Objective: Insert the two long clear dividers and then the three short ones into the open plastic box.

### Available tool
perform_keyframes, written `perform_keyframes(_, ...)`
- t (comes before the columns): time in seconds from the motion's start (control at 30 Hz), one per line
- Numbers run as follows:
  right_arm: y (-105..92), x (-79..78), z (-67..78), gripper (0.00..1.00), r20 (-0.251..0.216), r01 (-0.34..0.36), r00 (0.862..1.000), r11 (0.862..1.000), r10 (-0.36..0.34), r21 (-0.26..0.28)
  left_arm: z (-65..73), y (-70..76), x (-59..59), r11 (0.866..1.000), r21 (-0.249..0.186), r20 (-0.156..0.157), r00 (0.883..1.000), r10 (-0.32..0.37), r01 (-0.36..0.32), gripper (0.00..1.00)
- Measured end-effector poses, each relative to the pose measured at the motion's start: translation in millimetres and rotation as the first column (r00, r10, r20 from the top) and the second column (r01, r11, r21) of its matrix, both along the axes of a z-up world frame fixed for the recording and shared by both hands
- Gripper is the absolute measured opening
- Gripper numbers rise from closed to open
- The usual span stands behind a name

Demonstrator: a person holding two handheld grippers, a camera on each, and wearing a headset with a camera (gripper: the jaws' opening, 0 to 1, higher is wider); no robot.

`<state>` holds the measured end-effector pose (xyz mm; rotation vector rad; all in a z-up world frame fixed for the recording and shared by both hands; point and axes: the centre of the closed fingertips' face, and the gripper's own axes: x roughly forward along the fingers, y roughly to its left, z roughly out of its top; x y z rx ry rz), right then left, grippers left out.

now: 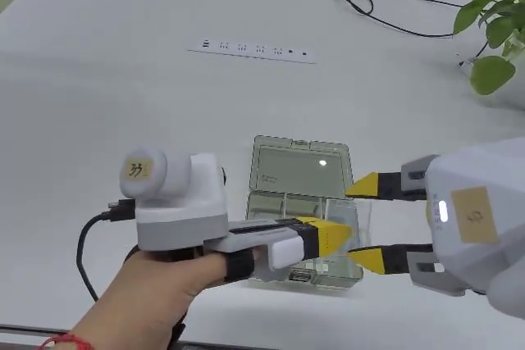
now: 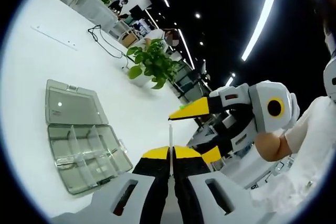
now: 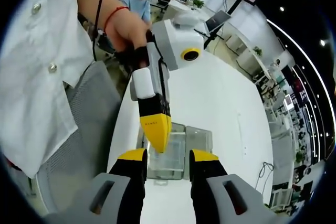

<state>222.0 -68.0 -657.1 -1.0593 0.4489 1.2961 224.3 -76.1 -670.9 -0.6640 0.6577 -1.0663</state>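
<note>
The clear plastic box [image 1: 283, 202] lies open near the table's front edge, its lid [image 1: 299, 165] flat behind the base. The base [image 2: 84, 153] shows clear dividers standing in it, forming several compartments. My left gripper [image 1: 332, 237] hovers over the box's front right corner, shut on a thin clear divider [image 1: 361, 215], seen edge-on in the left gripper view [image 2: 170, 137]. My right gripper [image 1: 357, 223] faces it from the right, open, its yellow fingertips [image 1: 361, 186] above and below the divider. In the right gripper view, the left gripper [image 3: 156, 129] points down between my open right jaws over the box [image 3: 181, 153].
A white power strip [image 1: 246, 48] lies at the table's far middle. A black cable [image 1: 385, 6] loops at the back right beside a green plant [image 1: 496, 30]. The table's front edge [image 1: 271, 338] runs just below the box. A grey chair [image 3: 89, 124] stands beside the person.
</note>
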Motion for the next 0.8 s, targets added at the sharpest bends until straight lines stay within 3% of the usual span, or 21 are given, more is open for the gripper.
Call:
perform_keyframes(0.1,0.8,2.4,7.3,0.33,-0.059,0.034,0.998,0.997,-0.03,0.066,0.3,3.4,-1.0,0.999,0.031,0.056,0.998,-0.021,0.02,0.0)
perform_keyframes(0.2,-1.3,6.6,14.8,0.32,-0.105,0.05,0.994,0.993,-0.039,0.109,0.5,5.9,-3.1,0.996,0.079,0.144,0.988,-0.062,0.051,0.0)
perform_keyframes(0.3,1.1,6.7,24.5,0.31,-0.205,0.079,0.978,0.978,-0.039,0.193,5.0,6.4,-6.5,0.993,0.089,0.207,0.973,-0.096,0.079,0.0)
perform_keyframes(0.43,1.2,6.2,31.6,0.27,-0.286,0.088,0.958,0.966,-0.016,0.243,11.2,6.6,-13.5,0.985,0.119,0.309,0.939,-0.153,0.121,0.0)
perform_keyframes(0.5,-0.6,7.3,32.4,0.26,-0.304,0.078,0.953,0.965,0.002,0.251,12.6,5.9,-17.8,0.979,0.147,0.358,0.914,-0.189,0.145,0.0)
perform_keyframes(0.7,2.8,-2.5,36.0,0.24,-0.386,0.043,0.92,0.962,0.068,0.271,19.0,3.2,-26.8,0.964,0.184,0.451,0.855,-0.254,0.189,0.0)
perform_keyframes(0.8,3.4,-3.7,37.4,0.21,-0.402,0.034,0.912,0.962,0.081,0.271,21.7,2.7,-28.5,0.961,0.192,0.468,0.841,-0.27,0.201,0.0)
